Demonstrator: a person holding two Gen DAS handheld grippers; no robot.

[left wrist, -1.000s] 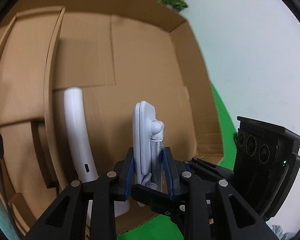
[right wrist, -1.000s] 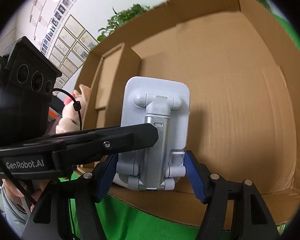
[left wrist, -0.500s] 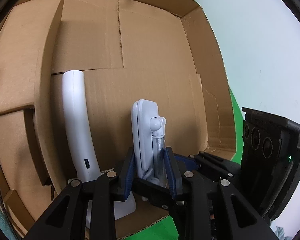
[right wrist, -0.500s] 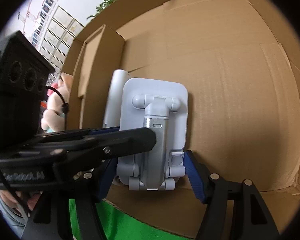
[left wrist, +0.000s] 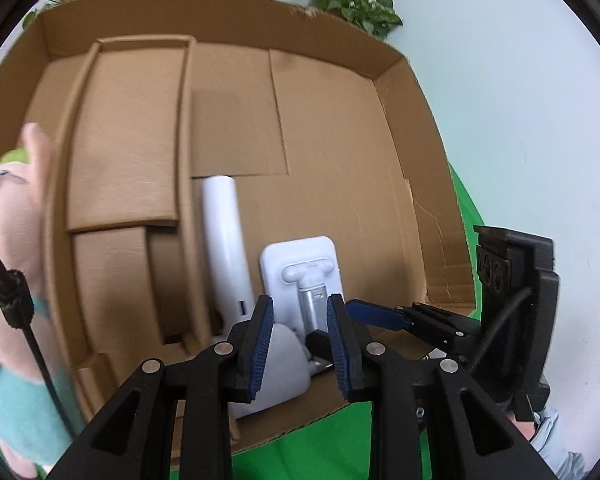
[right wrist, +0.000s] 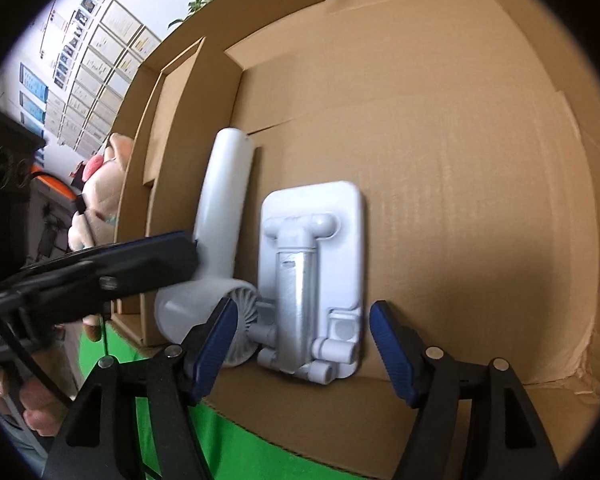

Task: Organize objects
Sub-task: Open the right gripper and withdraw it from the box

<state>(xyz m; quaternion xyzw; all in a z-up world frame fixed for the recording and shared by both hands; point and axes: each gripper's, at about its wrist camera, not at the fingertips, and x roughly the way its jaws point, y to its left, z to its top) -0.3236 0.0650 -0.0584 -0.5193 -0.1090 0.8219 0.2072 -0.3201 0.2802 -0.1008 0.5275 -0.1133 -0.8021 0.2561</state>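
Note:
A white folding phone stand with a silver arm lies flat on the floor of the cardboard box; it also shows in the left wrist view. A white handheld fan lies just left of it, also seen in the left wrist view. My left gripper is open above the near end of the stand and holds nothing. My right gripper is open, its jaws wide on either side of the stand's near end, not touching it.
A cardboard divider splits off a left compartment of the box. A pink plush toy sits outside the box's left wall, also in the right wrist view. Green cloth lies under the box. Plants stand behind.
The left gripper opened and let go of the phone stand, which now lies flat on the box floor. Both grippers drew back a little.

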